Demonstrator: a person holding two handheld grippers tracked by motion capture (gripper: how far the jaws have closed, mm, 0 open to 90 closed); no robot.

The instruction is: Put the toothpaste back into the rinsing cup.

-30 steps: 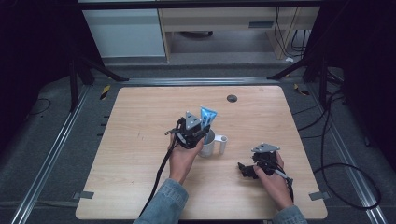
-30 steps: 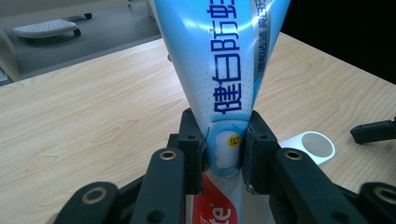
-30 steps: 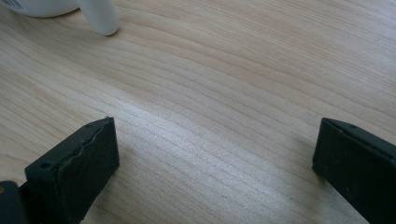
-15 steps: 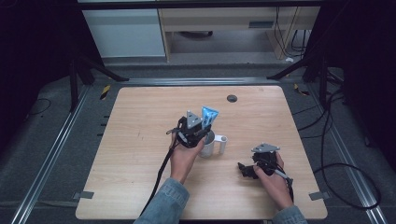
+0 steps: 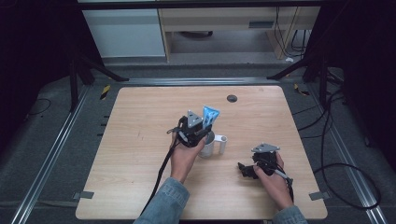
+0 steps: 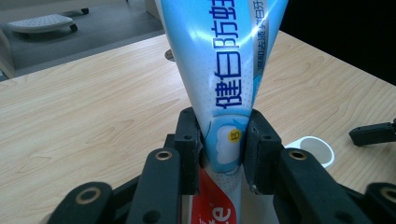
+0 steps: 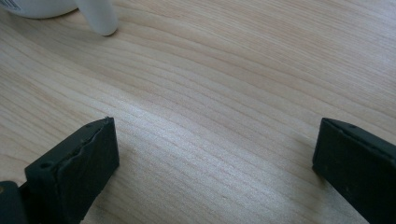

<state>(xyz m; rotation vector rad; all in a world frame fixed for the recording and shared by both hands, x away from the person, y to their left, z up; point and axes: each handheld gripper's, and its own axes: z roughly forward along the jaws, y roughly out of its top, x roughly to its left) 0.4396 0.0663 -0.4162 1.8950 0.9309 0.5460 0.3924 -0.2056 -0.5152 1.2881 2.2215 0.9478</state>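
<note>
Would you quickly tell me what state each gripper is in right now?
Left gripper: closed on the blue-and-white toothpaste tube, above the white mug.
Right gripper: open, holding nothing, over the wooden table.

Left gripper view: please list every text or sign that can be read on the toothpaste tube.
"健白防蛀": large blue characters along the toothpaste tube.
"te": white letters on its red part, cut off by the frame edge.
Small yellow round sticker: too small to read.
Column of small print beside the large characters: too blurred to read.
</note>
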